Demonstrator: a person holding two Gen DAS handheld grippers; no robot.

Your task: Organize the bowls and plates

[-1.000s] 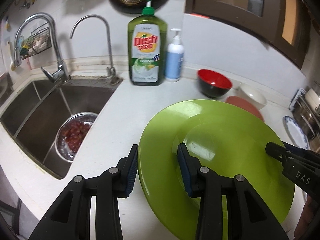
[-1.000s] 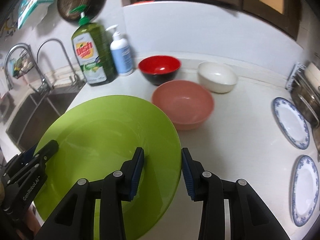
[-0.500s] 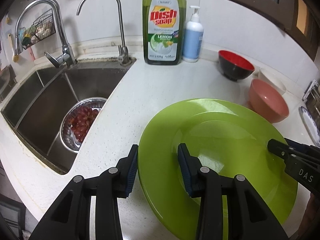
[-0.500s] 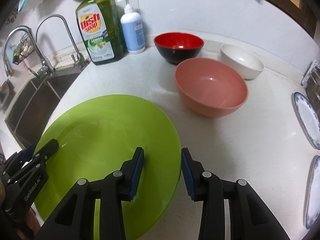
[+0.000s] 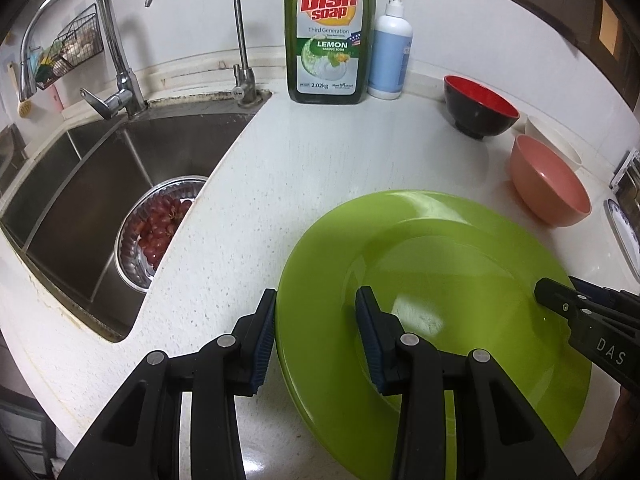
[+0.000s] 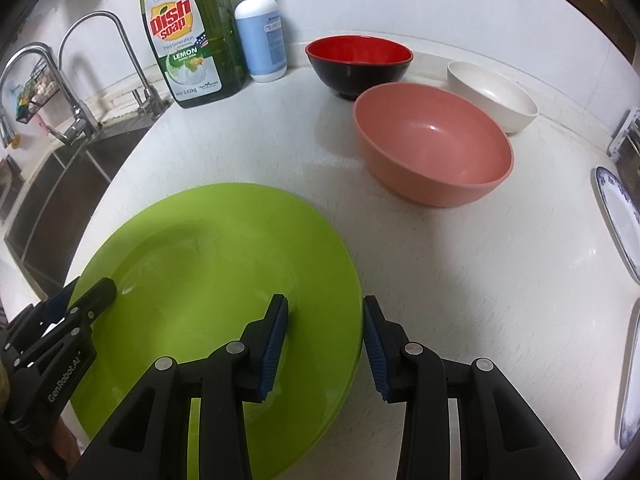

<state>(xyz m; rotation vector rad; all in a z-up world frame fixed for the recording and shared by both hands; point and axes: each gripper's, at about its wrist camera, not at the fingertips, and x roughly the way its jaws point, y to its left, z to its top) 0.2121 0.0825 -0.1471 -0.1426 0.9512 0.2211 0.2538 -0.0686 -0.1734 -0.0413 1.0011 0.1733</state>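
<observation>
**Green plate straddled at both rims**

A large green plate [image 5: 460,280] was seen at the near part of the white bench [image 5: 280,184], beside the sink [image 5: 100,176]. Whether it rested on the surface or was lifted just clear could not be told. The left hand-held gripper [image 5: 316,336] was set across the plate's left rim, one finger outside the edge and one over the plate. The right hand-held gripper [image 6: 325,346] was placed likewise across the right rim. Both sets of jaws were parted, and whether the pads pressed the rim could not be told.

Beyond the plate, a pink bowl [image 6: 434,144] was found upright on the bench. A red-and-black bowl [image 6: 359,62] and a white bowl [image 6: 492,94] stood behind it. A dish soap bottle [image 6: 192,40] was seen by the wall. Blue-patterned plates [image 6: 618,220] lay at the right edge.
</observation>
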